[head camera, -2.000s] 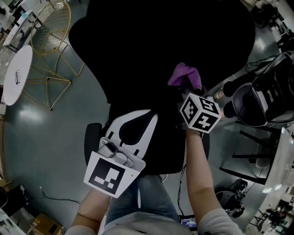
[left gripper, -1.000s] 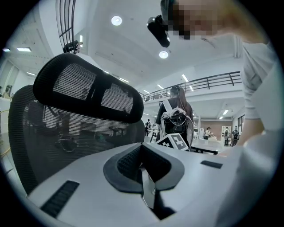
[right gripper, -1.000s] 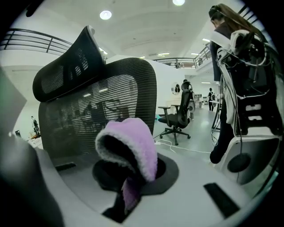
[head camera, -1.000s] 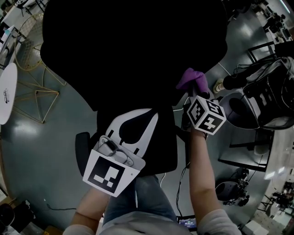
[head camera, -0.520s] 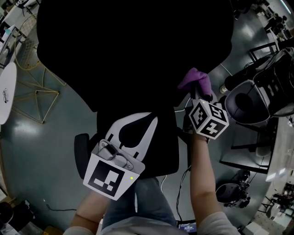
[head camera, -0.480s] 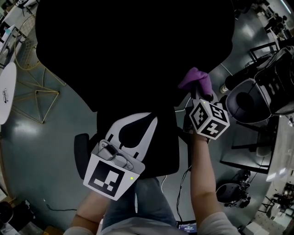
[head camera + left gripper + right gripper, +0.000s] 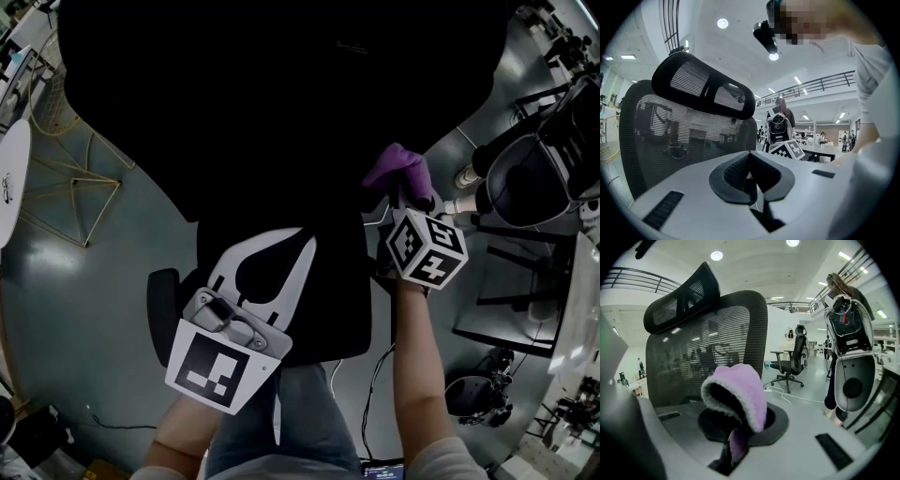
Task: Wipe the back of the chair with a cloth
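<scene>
holding a purple fluffy cloth (image 7: 738, 394) in its jaws, the right gripper (image 7: 736, 432) is pinching one fold of it while the rest is bulging up over the pads in a rounded hump. in the head view that cloth (image 7: 398, 169) is sitting at the right edge of the black chair (image 7: 281, 112), just ahead of the right gripper (image 7: 405, 202) and its marker cube (image 7: 427, 248); whether the cloth is pressing on the mesh or only hanging just beside it cannot be told. the right gripper view is looking at the mesh backrest (image 7: 708, 357) from behind, upright, with the curved headrest (image 7: 679, 301) sitting above it. the left gripper (image 7: 750, 176) is carrying nothing, its dark pads meeting along a thin line, and it is pointing at the same backrest (image 7: 684, 136) and headrest (image 7: 703, 89) from lower down. in the head view the left gripper (image 7: 281, 258) is hovering over the near part of the chair, well apart from the cloth. a second office chair (image 7: 792, 362) is standing on the grey floor (image 7: 811, 390) beyond, and a gold wire frame (image 7: 66, 178) and a white round table (image 7: 7, 178) are showing at the left edge of the head view.
</scene>
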Motion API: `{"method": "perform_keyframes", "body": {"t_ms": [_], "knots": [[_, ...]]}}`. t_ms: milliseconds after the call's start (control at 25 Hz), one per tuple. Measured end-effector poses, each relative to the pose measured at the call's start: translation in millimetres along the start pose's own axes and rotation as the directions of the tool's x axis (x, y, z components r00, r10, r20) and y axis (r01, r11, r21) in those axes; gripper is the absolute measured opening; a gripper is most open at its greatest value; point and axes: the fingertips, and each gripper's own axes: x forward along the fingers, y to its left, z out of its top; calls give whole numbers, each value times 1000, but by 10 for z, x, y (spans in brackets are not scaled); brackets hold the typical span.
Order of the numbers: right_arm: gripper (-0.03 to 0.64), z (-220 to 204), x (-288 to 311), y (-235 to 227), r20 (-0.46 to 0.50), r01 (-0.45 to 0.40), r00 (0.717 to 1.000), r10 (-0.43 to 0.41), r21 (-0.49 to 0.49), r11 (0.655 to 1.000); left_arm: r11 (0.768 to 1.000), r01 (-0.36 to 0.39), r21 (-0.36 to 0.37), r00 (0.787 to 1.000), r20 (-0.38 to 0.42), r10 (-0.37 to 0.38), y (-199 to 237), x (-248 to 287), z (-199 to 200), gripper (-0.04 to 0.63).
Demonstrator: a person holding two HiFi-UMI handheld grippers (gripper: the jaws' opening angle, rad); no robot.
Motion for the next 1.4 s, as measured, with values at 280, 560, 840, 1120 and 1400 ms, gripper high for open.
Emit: {"method": "perform_keyframes", "body": {"t_ms": [280, 560, 840, 1120, 1400], "knots": [[44, -10, 20, 20, 5, 17, 1000, -17, -29, 999, 999, -34, 12, 999, 13, 34, 41, -148, -77, 12], [44, 16, 79, 178, 9, 5, 1000, -5, -41, 999, 997, -72, -1, 997, 13, 72, 132, -303, -137, 12], [44, 31, 114, 528, 10, -41, 999, 42, -62, 997, 994, -113, -6, 993, 23, 113, 200, -483, -125, 12], [44, -3, 213, 1046, 3, -104, 995, 104, -78, 992, 987, -162, -16, 986, 33, 163, 384, -711, -135, 12], [44, -39, 205, 1497, -2, -151, 988, 152, -92, 984, 976, -216, -29, 975, 48, 217, 535, -1007, -134, 12]]}}
